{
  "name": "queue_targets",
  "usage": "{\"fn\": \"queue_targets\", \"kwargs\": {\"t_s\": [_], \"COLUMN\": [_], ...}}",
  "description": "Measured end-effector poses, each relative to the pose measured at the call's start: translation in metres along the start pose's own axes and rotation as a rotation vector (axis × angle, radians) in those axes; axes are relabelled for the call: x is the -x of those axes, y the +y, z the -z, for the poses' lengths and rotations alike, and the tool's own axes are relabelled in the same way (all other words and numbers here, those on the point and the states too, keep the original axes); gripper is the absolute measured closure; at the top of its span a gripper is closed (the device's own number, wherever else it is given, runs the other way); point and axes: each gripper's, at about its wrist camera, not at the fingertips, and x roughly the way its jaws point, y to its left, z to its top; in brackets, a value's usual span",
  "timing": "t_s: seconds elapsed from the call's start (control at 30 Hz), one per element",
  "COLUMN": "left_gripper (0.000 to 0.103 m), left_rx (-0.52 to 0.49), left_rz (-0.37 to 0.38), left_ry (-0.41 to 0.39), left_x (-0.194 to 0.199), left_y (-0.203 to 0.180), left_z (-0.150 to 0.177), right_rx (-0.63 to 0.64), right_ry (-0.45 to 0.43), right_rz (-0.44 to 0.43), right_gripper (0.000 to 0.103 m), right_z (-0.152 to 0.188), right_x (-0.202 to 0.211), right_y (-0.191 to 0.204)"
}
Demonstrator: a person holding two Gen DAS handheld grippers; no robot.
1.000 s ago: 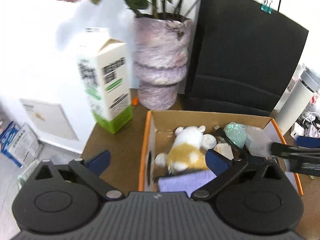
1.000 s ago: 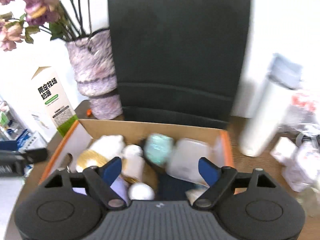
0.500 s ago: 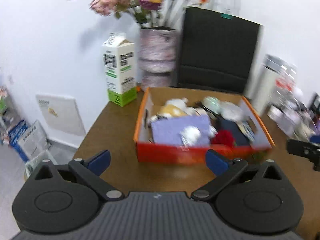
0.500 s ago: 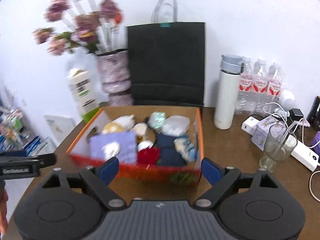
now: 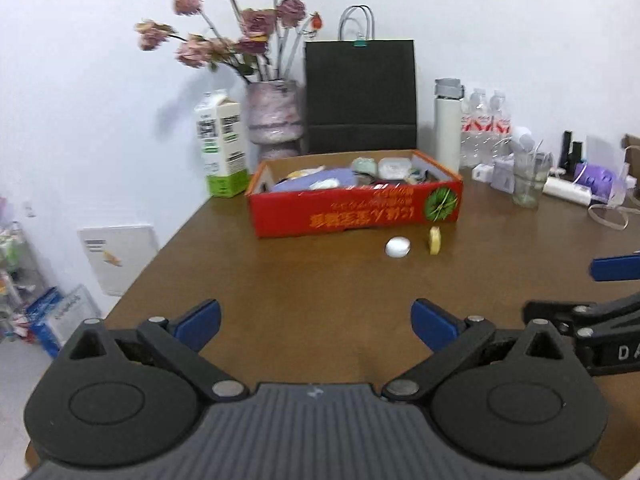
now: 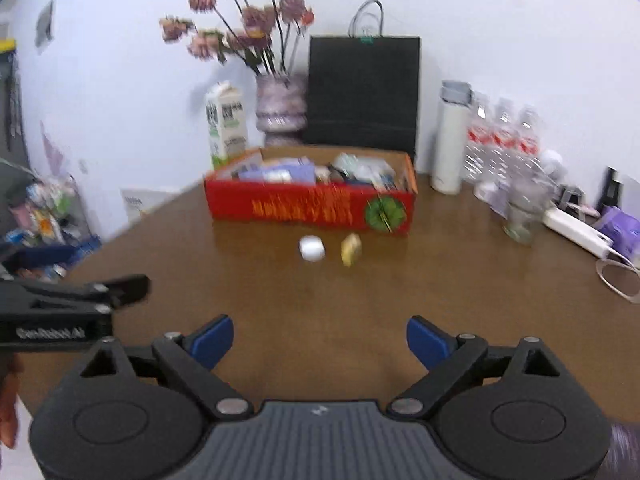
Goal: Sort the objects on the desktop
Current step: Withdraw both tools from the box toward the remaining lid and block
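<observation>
Nearest to us, our left gripper (image 5: 316, 320) hung over the bare brown table (image 5: 312, 280) with its blue-tipped fingers (image 5: 198, 319) spread wide and nothing between them. Our right gripper (image 6: 320, 338) sat beside it, low over the same wood, its jaws still widening and likewise empty; its blue fingertips (image 6: 426, 342) framed only tabletop. Each tool showed at the edge of the other's view, so the two were close together, side by side. Further out on the table lay two small loose things just in front of the box: a white cap (image 5: 397, 247), flat and round, and beside it on the right a little yellow piece (image 5: 435, 240) that stood on edge. They were near each other but apart, and neither touched the box. Behind them stood the red box (image 5: 356, 212), open at the top and crowded with sorted odds and ends, among them something pale purple (image 5: 316, 182) and a mint-green item (image 5: 364, 165); the blur kept us from naming most. To the left of the box a milk carton (image 5: 221, 148) stood upright, with a vase (image 5: 274, 114) of pink flowers behind it and a black paper bag (image 5: 360, 94) against the wall. To the right stood a white flask (image 5: 448, 124), water bottles (image 5: 486, 124), a drinking glass (image 5: 528, 180) and a white power strip (image 5: 566, 194).
</observation>
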Motion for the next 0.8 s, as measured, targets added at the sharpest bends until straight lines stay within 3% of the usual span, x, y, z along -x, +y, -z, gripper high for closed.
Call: {"fn": "queue_targets", "kwargs": {"t_s": [0.13, 0.3, 0.53, 0.8], "left_gripper": [0.0, 0.0, 0.0, 0.0], "left_rx": [0.065, 0.031, 0.028, 0.053], "left_rz": [0.044, 0.065, 0.052, 0.066], "left_ry": [0.059, 0.046, 0.05, 0.09], "left_x": [0.018, 0.045, 0.055, 0.03], "left_y": [0.001, -0.01, -0.011, 0.0], "left_z": [0.033, 0.051, 0.055, 0.054], "right_rx": [-0.018, 0.002, 0.019, -0.026], "right_ry": [0.001, -0.007, -0.017, -0.002], "right_rz": [0.031, 0.032, 0.018, 0.019], "right_gripper": [0.009, 0.009, 0.009, 0.009], "right_z": [0.04, 0.073, 0.079, 0.076], "right_x": [0.021, 0.046, 0.056, 0.041], "right_y": [0.009, 0.024, 0.031, 0.021]}}
